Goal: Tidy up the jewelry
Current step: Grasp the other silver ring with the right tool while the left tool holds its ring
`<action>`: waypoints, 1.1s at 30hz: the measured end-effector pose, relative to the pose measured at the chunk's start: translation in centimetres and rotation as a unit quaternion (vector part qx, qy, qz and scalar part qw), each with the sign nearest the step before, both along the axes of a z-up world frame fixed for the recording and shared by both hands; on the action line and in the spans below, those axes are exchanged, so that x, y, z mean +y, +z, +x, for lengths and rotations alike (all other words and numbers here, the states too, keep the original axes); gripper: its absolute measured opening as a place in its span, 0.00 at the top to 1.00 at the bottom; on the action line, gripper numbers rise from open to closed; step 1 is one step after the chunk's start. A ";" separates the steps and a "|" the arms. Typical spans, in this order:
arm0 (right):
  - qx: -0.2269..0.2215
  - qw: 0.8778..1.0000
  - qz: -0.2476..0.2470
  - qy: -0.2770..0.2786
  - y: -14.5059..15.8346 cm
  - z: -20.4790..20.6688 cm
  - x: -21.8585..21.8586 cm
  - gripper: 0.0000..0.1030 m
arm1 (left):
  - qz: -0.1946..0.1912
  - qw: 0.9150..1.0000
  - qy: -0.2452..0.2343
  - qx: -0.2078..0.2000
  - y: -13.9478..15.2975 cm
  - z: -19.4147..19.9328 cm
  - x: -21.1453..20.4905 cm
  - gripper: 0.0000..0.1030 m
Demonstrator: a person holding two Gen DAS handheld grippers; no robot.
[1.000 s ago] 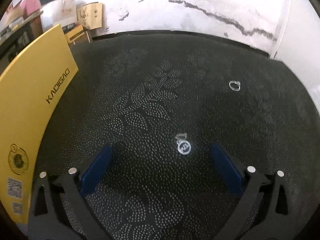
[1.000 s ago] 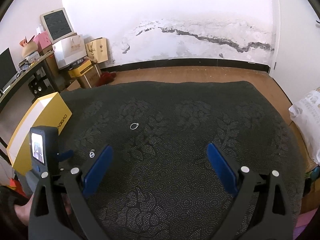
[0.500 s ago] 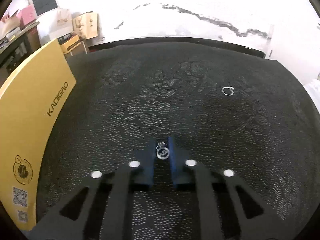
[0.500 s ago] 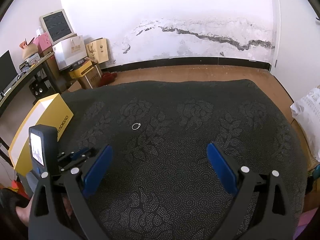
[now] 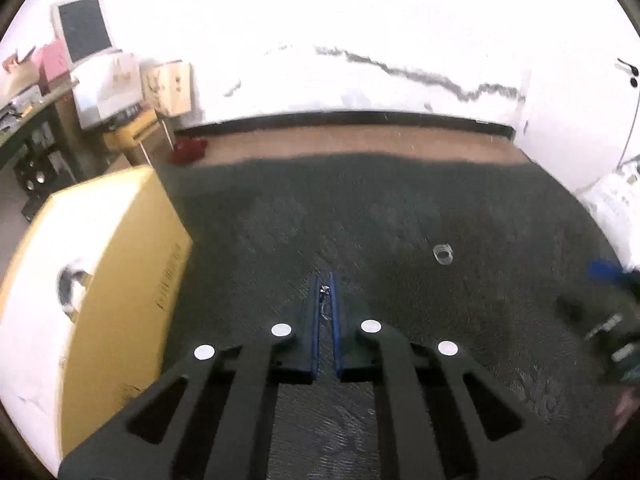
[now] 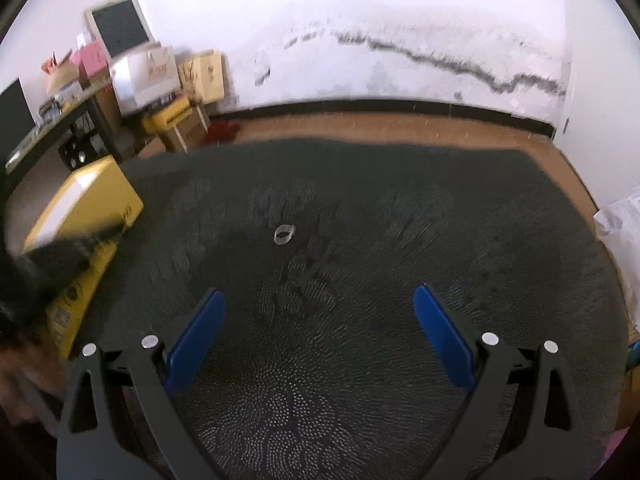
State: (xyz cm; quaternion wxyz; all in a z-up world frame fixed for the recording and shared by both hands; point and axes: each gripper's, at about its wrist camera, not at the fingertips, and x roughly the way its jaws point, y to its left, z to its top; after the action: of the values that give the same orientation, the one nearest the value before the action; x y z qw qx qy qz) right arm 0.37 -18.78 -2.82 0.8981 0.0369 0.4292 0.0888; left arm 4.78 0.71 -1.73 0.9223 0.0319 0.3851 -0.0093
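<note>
My left gripper (image 5: 325,280) is shut on a small silver pendant (image 5: 325,304), held between its blue pads above the dark patterned cloth (image 5: 400,216). A silver ring (image 5: 443,254) lies on the cloth ahead and to the right; it also shows in the right wrist view (image 6: 284,234). My right gripper (image 6: 318,300) is open and empty, above the cloth, with the ring ahead of it and slightly left. A yellow jewelry box (image 5: 100,280) stands at the left; its white top has a round recess (image 5: 72,290). It also shows in the right wrist view (image 6: 86,216).
The dark cloth (image 6: 400,240) ends at a wooden floor (image 6: 360,128) and white wall. Cardboard boxes (image 6: 176,92) and a desk stand at the far left. The left hand-held unit (image 6: 48,264) blurs across the box in the right wrist view.
My left gripper closed on the pendant, lifted it off the cloth and pulled back, bringing the box top into view. My right gripper moved forward toward the ring, still open.
</note>
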 end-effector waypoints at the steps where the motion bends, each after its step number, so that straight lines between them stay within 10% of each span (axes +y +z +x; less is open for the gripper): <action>1: 0.013 1.000 0.000 0.002 -1.0 0.5 0.4 0.10 | -0.002 1.000 0.004 -0.003 0.5 0.1 0.6 0.95; 9: 0.037 0.995 -0.084 0.027 -6.1 4.0 4.2 0.10 | -0.047 0.998 0.029 0.010 2.0 0.9 4.1 0.95; 20: 0.024 0.996 -0.079 0.023 -6.8 10.7 5.9 0.10 | -0.063 0.997 0.011 0.034 1.4 1.4 4.8 0.95; 23: 0.015 0.997 -0.075 0.024 -6.5 11.1 6.2 0.27 | -0.064 0.997 0.012 0.037 1.4 1.4 5.3 0.95; 27: 0.014 0.997 -0.073 0.029 -6.0 11.2 6.9 0.79 | -0.069 0.997 0.018 0.040 1.5 1.3 6.2 0.95; 33: 0.025 0.997 -0.069 0.020 -5.7 10.9 7.0 0.79 | -0.062 0.997 0.020 0.037 1.8 1.0 6.3 0.95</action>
State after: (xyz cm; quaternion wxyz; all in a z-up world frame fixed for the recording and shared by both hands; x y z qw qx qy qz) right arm 11.27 -11.80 -8.50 0.8856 -0.0321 0.4570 0.0760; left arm 5.77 7.01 0.05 0.9077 -0.0339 0.4180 -0.0157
